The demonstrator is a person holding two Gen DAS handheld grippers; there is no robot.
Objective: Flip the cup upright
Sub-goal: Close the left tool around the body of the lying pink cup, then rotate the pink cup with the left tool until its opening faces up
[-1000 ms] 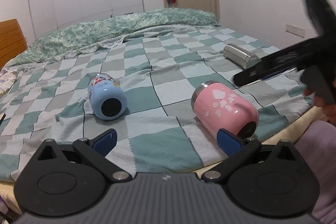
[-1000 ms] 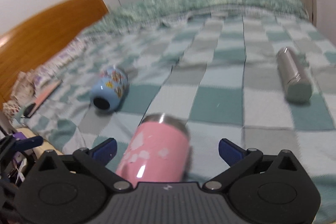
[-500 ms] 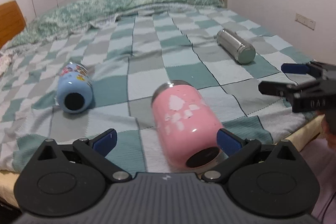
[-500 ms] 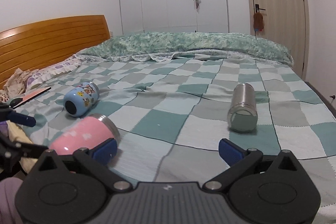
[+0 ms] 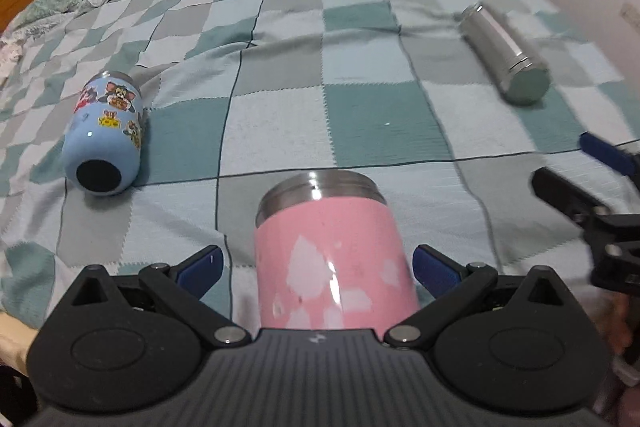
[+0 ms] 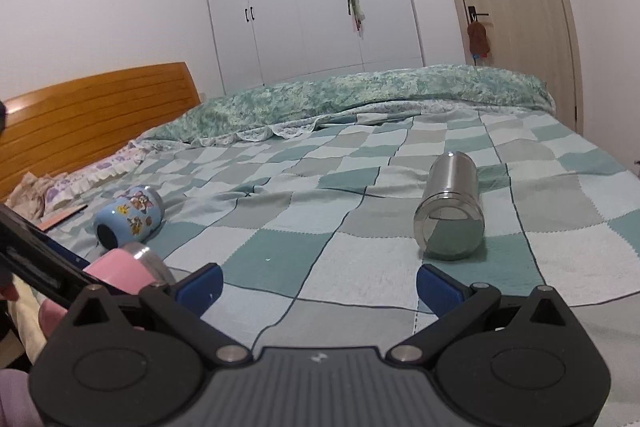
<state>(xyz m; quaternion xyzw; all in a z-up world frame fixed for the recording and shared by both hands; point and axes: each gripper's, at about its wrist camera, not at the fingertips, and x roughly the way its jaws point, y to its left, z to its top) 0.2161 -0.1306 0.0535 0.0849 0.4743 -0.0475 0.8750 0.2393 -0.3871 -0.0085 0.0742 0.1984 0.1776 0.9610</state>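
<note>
A pink cup with a steel rim lies on its side on the checkered bedspread, its base toward me. My left gripper is open, with the cup between its blue fingertips and a gap on each side. The cup also shows at the left of the right wrist view. My right gripper is open and empty above the bed; it appears at the right edge of the left wrist view.
A blue cartoon cup lies on its side to the left. A steel flask lies on its side at the right. A wooden headboard and a folded quilt are at the far end.
My left gripper has moved forward and turned, so the pink cup now lies centred between its fingers. My right gripper has swung away to the right and faces the steel flask.
</note>
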